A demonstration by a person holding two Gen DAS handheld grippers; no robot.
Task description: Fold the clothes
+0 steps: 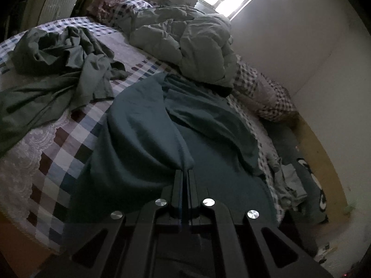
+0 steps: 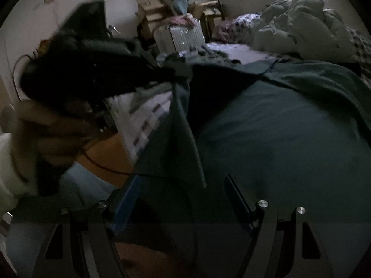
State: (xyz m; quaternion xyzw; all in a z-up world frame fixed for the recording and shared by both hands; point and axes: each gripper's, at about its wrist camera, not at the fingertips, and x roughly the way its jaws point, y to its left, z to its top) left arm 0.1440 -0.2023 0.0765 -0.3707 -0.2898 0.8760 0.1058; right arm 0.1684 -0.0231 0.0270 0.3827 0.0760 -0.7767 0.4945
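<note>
A teal garment (image 1: 139,139) lies spread over the checked bed cover (image 1: 69,143). My left gripper (image 1: 184,172) is shut on a pinched fold of the garment's near edge, which it holds lifted. In the right wrist view the left gripper (image 2: 171,71) is a dark, blurred shape held by a hand (image 2: 41,127), with the teal garment (image 2: 278,127) hanging from its tip. My right gripper (image 2: 182,185) stands open just above the cloth. The hanging fold's lower end dangles between its blue-padded fingers (image 2: 129,192), which are not closed on it.
A crumpled dark green garment (image 1: 58,69) lies at the bed's left. A pale bunched duvet (image 1: 185,39) fills the far end, beside a checked pillow (image 1: 266,97) along the wall. A ribbed white case (image 2: 183,37) and cluttered furniture stand beyond the bed.
</note>
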